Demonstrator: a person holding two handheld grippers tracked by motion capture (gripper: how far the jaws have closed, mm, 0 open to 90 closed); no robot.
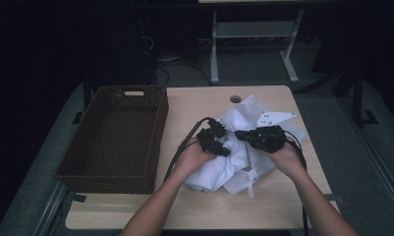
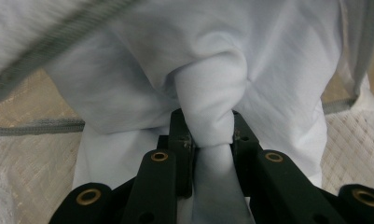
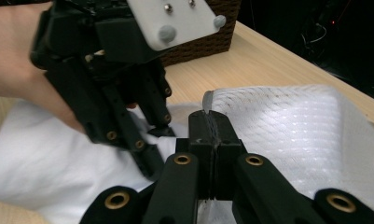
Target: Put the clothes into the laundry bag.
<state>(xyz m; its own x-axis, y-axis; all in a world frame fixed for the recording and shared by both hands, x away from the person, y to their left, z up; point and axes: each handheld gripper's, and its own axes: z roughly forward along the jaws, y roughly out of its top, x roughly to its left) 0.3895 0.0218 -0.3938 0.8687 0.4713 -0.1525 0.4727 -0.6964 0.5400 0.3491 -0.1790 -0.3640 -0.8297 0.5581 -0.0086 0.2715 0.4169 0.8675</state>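
1. Closest to my left gripper camera, the two black jaws of the left gripper (image 2: 208, 140) pinch a thick rolled fold of the white garment (image 2: 208, 60); the cloth bulges out between the pads and spreads past them.
2. Around that fold I see smooth white fabric, a grey-trimmed hem (image 2: 35, 127) running off to one side, and a patch of white mesh fabric (image 2: 352, 149) at the other edge.
3. My right gripper (image 3: 211, 128) has its jaws pressed together on a thin edge of the mesh part (image 3: 287, 126) of the garment; a small tip of cloth sticks up just above the pads.
4. From the right gripper view, the left gripper (image 3: 147, 158) sits just beside mine, its jaws down in the white fabric, with the hand (image 3: 17, 60) behind it.
5. From the high view, both grippers (image 1: 223, 147) (image 1: 241, 135) meet over the crumpled garment (image 1: 239, 167), which lies on the right half of the wooden table (image 1: 194, 206).
6. Left of the garment, well apart from it, a dark woven basket (image 1: 113, 172) stands on the table.
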